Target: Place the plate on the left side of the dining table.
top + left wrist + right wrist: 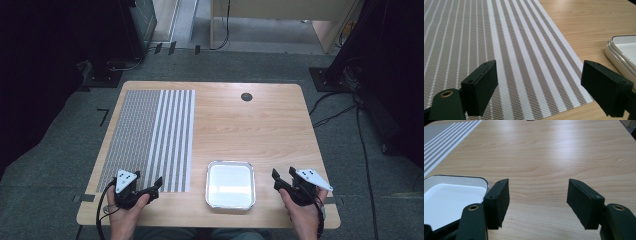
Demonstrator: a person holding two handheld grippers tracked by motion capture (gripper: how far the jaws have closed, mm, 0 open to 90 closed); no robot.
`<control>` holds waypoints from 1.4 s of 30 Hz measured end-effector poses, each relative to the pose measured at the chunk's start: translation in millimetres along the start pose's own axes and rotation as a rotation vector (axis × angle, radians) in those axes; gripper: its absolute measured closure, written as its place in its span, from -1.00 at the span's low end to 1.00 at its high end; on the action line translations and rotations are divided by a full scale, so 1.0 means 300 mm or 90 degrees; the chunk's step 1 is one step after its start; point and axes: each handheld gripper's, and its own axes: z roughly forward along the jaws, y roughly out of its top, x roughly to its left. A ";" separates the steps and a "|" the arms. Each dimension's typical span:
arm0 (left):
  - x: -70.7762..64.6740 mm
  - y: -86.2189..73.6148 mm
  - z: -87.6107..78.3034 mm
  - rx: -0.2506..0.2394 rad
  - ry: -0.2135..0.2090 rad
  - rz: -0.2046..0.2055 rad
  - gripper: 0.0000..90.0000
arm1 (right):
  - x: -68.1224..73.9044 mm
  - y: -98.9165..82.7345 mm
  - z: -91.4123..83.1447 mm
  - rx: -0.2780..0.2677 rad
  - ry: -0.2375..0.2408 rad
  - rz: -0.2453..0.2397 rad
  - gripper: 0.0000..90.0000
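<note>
A grey and white striped placemat (147, 137) lies flat on the left half of the wooden table (250, 125). A white rectangular tray (230, 184) with a shiny rim sits near the front edge, in the middle. My left gripper (155, 187) hovers over the mat's near right corner, jaws open with nothing between them. In the left gripper view the mat (499, 50) runs ahead and the tray (621, 52) sits at the right. My right gripper (283, 176) is just right of the tray, open and empty. The right gripper view has the tray (451, 195) at lower left.
A small dark round cap (246, 97) is set into the table near its far edge. Bare wood (554, 157) stretches ahead of the right gripper. Cables (360, 145) and dark stands lie on the grey floor around the table.
</note>
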 end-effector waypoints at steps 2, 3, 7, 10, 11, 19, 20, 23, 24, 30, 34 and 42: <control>-0.013 0.000 0.006 -0.001 -0.006 0.002 -0.68 | 0.008 -0.002 0.003 -0.002 0.007 0.003 -0.20; -0.022 0.001 0.009 -0.003 -0.009 0.004 -0.68 | 0.011 -0.003 0.005 -0.004 0.008 0.003 -0.18; -0.048 0.002 0.021 -0.006 -0.008 0.013 -0.68 | 0.026 -0.006 0.008 -0.011 0.012 0.009 -0.13; -0.067 0.002 0.033 -0.001 -0.015 0.017 -0.68 | 0.035 -0.008 0.011 -0.017 0.013 0.006 -0.11; -0.070 0.001 0.035 0.004 -0.019 0.017 -0.68 | 0.039 -0.009 0.013 -0.019 0.016 0.004 -0.04; -0.113 0.002 0.055 0.009 -0.059 0.000 -0.68 | 0.061 -0.010 0.016 -0.017 0.054 0.016 0.17; -0.120 0.002 0.059 0.012 -0.063 -0.001 -0.68 | 0.063 -0.010 0.016 -0.017 0.062 0.020 0.20; -0.140 0.000 0.071 0.016 -0.073 -0.001 -0.68 | 0.068 -0.009 0.017 -0.014 0.085 0.035 0.22; -0.148 0.000 0.076 0.018 -0.078 0.001 -0.68 | 0.069 -0.009 0.018 -0.013 0.093 0.038 0.22; -0.177 -0.003 0.099 0.023 -0.084 0.003 -0.67 | 0.081 -0.017 0.032 0.001 0.106 0.036 0.17; -0.201 -0.006 0.111 0.028 -0.095 0.002 -0.67 | 0.091 -0.020 0.039 0.007 0.108 0.033 0.11; -0.244 -0.011 0.121 0.031 -0.118 -0.001 -0.64 | 0.114 -0.026 0.047 0.007 0.115 0.022 0.23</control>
